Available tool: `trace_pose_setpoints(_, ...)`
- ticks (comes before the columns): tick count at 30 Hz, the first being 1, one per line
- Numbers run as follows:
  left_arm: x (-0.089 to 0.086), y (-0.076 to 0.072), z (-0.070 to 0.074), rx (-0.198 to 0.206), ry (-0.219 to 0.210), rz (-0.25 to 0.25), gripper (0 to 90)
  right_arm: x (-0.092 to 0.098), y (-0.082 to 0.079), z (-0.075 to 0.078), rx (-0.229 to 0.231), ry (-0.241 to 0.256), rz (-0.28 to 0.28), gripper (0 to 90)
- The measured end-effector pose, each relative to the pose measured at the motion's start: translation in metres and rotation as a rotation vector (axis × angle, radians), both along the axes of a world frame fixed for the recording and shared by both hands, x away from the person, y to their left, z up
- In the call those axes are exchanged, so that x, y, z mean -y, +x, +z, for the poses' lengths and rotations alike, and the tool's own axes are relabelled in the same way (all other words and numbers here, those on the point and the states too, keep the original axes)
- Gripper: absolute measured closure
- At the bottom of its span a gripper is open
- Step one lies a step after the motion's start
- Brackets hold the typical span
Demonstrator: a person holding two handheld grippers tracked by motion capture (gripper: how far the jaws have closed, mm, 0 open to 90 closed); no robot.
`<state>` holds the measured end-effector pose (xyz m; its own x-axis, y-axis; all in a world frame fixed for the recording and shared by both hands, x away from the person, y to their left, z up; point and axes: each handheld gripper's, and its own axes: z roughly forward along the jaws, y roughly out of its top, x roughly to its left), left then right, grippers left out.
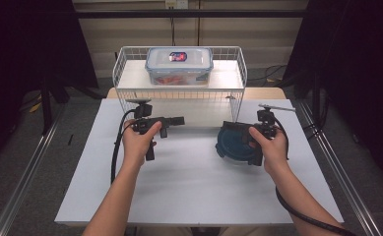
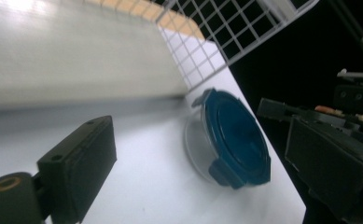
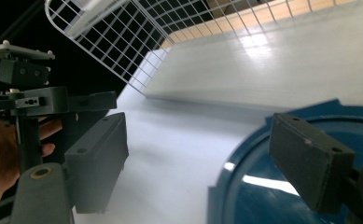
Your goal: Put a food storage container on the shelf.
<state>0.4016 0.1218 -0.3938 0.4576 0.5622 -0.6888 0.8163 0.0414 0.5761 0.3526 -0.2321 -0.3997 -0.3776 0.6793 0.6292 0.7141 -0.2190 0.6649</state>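
A round clear container with a dark blue lid (image 1: 234,142) lies on the white table (image 1: 189,182), right of centre. My right gripper (image 1: 245,132) is at its right side, held by the right hand. Its jaws stand wide open in the right gripper view (image 3: 202,140). One jaw hangs over the blue lid (image 3: 282,186), and I cannot tell whether it touches. My left gripper (image 1: 172,125) is left of centre, pointing toward the container. It is open and empty (image 2: 198,140). The container (image 2: 235,135) lies ahead of it, apart from both jaws.
A white wire shelf rack (image 1: 179,83) stands at the back of the table. On it sits a clear rectangular lidded box (image 1: 179,65). The rack's mesh side (image 3: 137,42) is close ahead of both grippers. Metal rails run along both sides of the table.
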Motion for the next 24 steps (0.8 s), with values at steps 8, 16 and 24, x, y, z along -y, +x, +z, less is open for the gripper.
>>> trace_pose_setpoints(8,0.018,0.000,-0.013,-0.032,0.014,-0.059,7.3,0.016,-0.006,-0.006,0.001,-0.045,-0.016,18.8)
trace_pose_setpoints(16,0.029,-0.001,-0.022,-0.053,0.025,-0.093,7.3,0.031,-0.010,-0.010,-0.003,-0.063,-0.046,18.0)
trace_pose_setpoints(24,0.038,-0.003,-0.028,-0.060,0.032,-0.113,6.8,0.046,-0.014,-0.008,-0.007,-0.069,-0.075,17.1)
